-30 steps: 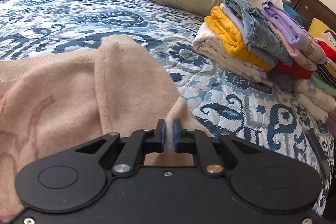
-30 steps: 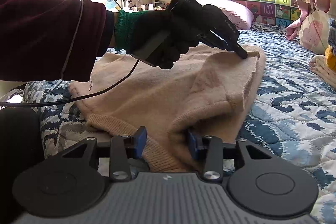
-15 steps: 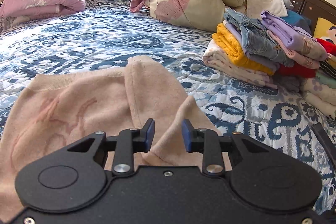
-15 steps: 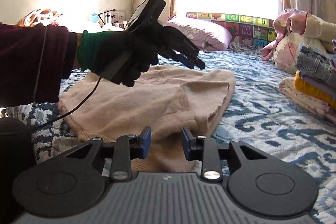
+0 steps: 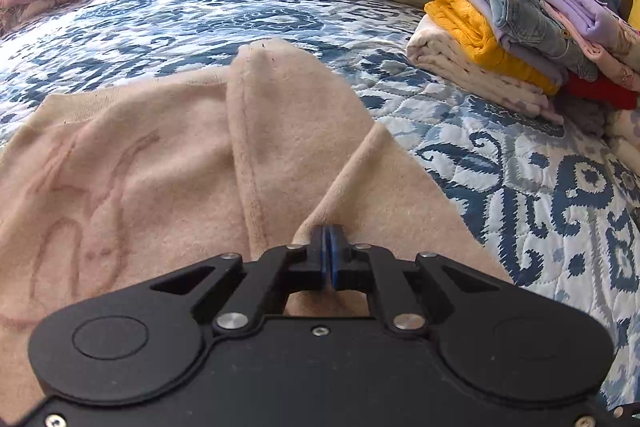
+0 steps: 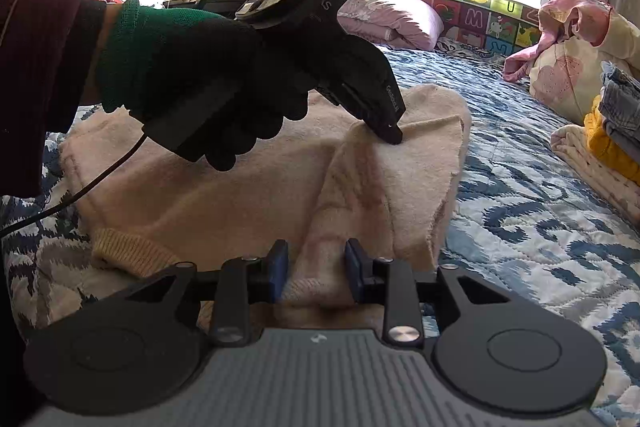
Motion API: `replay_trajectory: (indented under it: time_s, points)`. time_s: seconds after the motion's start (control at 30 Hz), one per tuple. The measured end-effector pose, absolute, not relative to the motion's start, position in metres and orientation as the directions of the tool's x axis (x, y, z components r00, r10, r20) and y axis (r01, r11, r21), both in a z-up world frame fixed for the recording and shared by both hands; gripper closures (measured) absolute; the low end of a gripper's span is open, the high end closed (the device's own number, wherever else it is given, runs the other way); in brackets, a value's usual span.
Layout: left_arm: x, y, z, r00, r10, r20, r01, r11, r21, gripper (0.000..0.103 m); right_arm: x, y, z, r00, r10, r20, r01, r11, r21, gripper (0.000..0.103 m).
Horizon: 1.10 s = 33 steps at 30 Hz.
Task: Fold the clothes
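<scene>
Beige sweater (image 5: pixel 132 163) lies on the bed (image 5: pixel 208 15), at its near edge. Left gripper (image 5: pixel 329 259) pinches a fold; right gripper (image 6: pixel 316 273) clasps the sleeve. Folded clothes stack (image 5: pixel 512 39) sits well apart, obstructing nothing.

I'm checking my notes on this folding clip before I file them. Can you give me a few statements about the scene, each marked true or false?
1. The left gripper is shut on a ridge of the beige sweater. True.
2. The sweater lies on a bare wooden floor. False: it lies on a blue and white patterned quilt on a bed.
3. A stack of folded clothes sits on the bed, off to the right in the left wrist view. True.
4. The right gripper has nothing between its fingers. False: a bunched part of the sweater sits between them.
5. The hand holding the left gripper is bare. False: it wears a dark glove with a green cuff.
</scene>
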<state>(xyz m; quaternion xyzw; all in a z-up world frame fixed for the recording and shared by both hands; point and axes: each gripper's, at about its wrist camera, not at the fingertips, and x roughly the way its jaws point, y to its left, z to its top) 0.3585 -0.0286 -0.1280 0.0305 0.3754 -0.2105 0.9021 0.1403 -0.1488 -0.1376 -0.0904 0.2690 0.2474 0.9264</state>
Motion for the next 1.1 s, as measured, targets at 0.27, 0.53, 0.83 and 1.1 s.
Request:
replay_trajectory:
  time_s: [0.27,0.53,0.83,1.1]
  points:
    - [0.347,-0.023,-0.11,0.615,-0.343,-0.71,0.35,0.926,-0.145,0.092,0.135,-0.158,-0.137,0.747,0.441,-0.498,-0.501,0.865,0.016,0.071]
    - [0.24,0.07,-0.087,0.744,-0.407,-0.53,0.182,0.887,-0.425,0.028,0.094,-0.193,-0.121,0.785,0.469,-0.404,-0.454,0.88,0.138,0.068]
    - [0.129,0.185,-0.109,0.87,-0.189,-0.456,-0.102,0.836,-0.54,0.028,0.085,-0.226,-0.13,0.822,0.386,-0.419,-0.297,0.918,0.262,0.059]
    - [0.112,0.253,-0.132,0.861,-0.08,-0.502,-0.308,0.704,-0.64,0.035,0.09,-0.231,-0.134,0.842,0.343,-0.417,-0.207,0.918,0.339,0.059]
